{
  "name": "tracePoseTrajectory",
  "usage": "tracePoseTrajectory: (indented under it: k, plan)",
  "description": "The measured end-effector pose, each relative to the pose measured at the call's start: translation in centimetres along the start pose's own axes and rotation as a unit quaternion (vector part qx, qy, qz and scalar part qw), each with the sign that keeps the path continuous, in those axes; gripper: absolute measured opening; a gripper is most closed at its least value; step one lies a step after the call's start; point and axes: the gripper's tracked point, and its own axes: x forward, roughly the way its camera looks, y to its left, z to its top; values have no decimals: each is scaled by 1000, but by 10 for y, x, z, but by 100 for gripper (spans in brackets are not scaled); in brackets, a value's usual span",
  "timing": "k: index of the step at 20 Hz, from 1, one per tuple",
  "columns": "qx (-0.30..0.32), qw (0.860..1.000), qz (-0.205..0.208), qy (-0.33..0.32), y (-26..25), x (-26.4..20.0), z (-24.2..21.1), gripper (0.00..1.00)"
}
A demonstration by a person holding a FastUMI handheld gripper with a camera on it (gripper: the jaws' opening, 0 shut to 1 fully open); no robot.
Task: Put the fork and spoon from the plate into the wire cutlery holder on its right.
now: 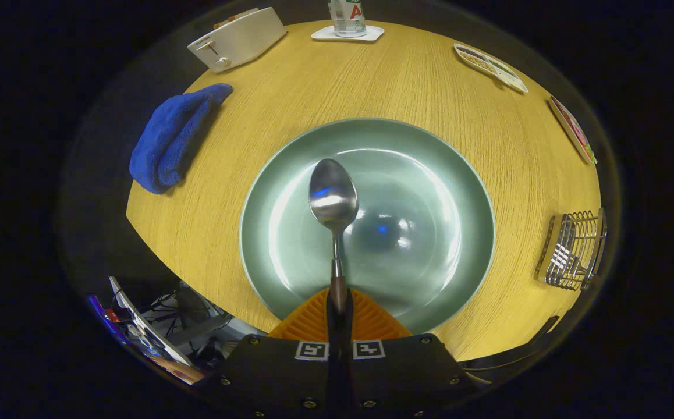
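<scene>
Steel spoon (333, 201) between closed fingers (314, 317)

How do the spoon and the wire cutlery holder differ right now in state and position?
The spoon is clamped by its handle between the gripper fingers, its bowl out ahead over the green plate; the wire cutlery holder stands untouched on the table, right of the plate. The spoon is one solid, shiny piece; the holder is an open wire basket with something metallic inside, too small to identify. Both look like metal.
</scene>
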Motion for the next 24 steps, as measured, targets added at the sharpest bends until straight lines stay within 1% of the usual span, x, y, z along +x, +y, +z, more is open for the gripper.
tracePoseTrajectory:
  k: [8, 12, 18, 24]
  plan:
    - [38, 999, 25, -10, -1, -7, 10, 1]
    - [57, 998, 32, -17, -6, -11, 15, 1]
    - [102, 994, 32, -38, -26, -22, 25, 1]
    - [157, 985, 26, -65, -55, -34, 34, 1]
